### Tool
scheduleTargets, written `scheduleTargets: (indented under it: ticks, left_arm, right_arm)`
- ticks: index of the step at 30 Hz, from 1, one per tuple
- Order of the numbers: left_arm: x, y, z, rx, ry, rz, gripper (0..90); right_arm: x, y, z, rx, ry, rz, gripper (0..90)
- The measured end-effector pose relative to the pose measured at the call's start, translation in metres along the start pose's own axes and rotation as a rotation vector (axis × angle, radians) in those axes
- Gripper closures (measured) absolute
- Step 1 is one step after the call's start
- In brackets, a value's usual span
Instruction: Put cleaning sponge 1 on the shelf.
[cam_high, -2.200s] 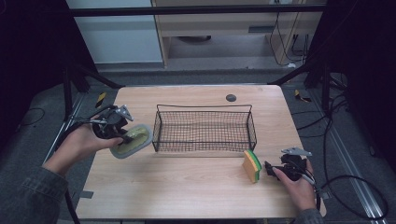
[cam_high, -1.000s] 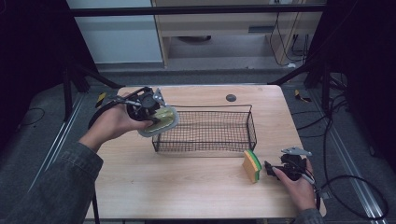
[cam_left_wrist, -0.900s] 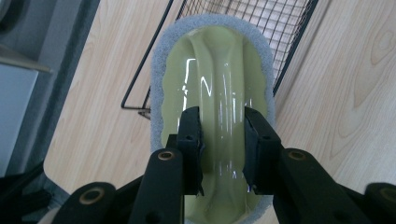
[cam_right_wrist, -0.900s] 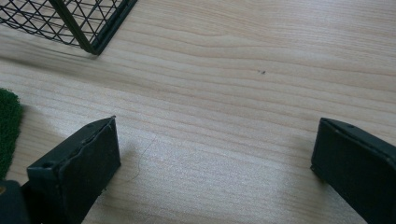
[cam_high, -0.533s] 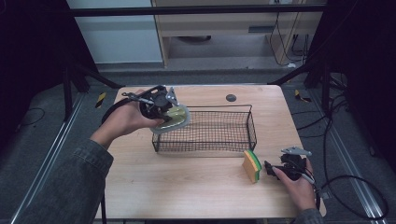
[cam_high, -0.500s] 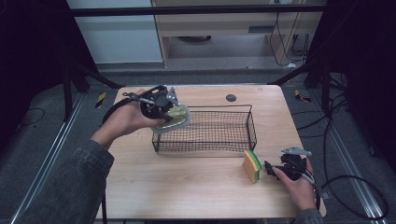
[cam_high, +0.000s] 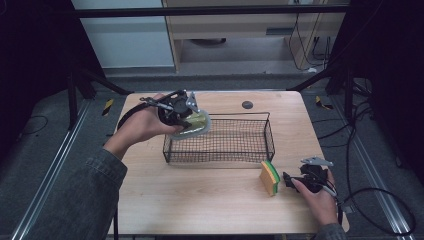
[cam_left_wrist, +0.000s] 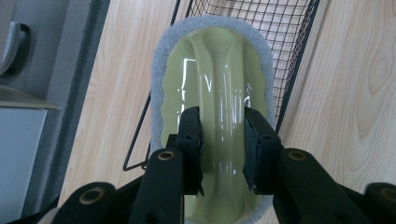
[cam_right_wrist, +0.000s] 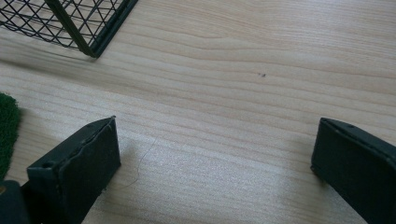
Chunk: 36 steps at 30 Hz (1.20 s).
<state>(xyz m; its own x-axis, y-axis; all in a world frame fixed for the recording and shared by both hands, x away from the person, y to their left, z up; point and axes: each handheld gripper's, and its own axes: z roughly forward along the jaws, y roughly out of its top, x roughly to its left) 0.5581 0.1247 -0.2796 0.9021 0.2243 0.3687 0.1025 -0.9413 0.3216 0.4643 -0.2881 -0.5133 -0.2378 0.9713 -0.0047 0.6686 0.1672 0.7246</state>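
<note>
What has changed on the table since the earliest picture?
The left gripper, clamped on the green scrubber, has carried it from the table's left side up over the wire basket at its left end. The right gripper and the yellow-green sponge stayed put.

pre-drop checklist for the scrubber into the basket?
1. Left tongs shut on scrubber handle: ok.
2. Scrubber over basket: not ok, only at its left rim.
3. Basket interior free: ok.
4. Right tongs open, resting on table, away from basket: ok.
5. Sponge outside basket, clear of the drop: ok.
6. Scrubber pad underside clean: cannot tell.
</note>
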Motion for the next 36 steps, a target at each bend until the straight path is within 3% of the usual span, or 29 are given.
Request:
scheduleTargets:
  ticks: [16,27,36]
  left_arm:
    - [-0.001,0.000,0.008,0.006,0.013,0.031,70.4]
    - [-0.003,-0.003,0.011,-0.003,0.056,0.074,70.4]
    - [-0.005,-0.006,0.015,-0.006,0.061,0.086,70.4]
  right_arm:
    - [0.000,0.000,0.000,0.000,0.001,0.002,1.3]
    - [0.000,0.000,0.001,-0.001,0.001,0.001,1.3]
    - [0.000,0.001,0.001,-0.001,0.001,0.004,1.3]
